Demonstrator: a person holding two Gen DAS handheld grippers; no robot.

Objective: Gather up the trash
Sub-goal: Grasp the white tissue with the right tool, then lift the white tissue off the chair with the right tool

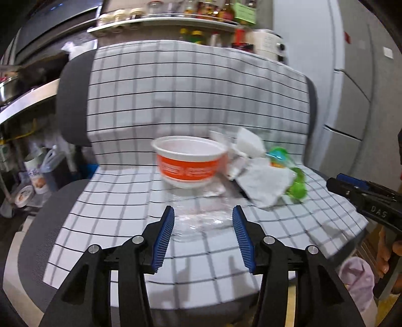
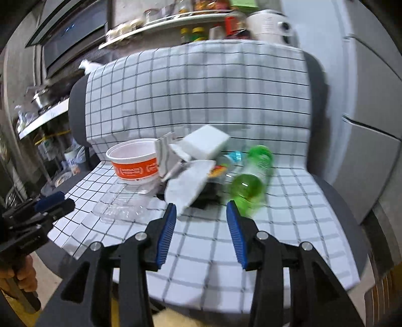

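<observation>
Trash lies on a chair covered with a checked cloth (image 1: 125,201) (image 2: 289,201). An orange and white paper bowl (image 1: 189,161) (image 2: 135,162) stands upright. A clear plastic lid (image 1: 201,218) (image 2: 120,207) lies flat in front of it. White crumpled paper (image 1: 266,183) (image 2: 187,185), a white foam block (image 2: 206,142) and a green plastic bottle (image 2: 251,176) (image 1: 296,186) lie to the right. My left gripper (image 1: 203,218) is open, its fingers on either side of the clear lid. My right gripper (image 2: 199,213) is open, just short of the paper and bottle.
The right gripper shows at the right edge of the left wrist view (image 1: 364,198); the left gripper shows at the left edge of the right wrist view (image 2: 37,213). Shelves with jars (image 1: 176,17) stand behind the chair. A pink bag (image 1: 356,284) hangs low right.
</observation>
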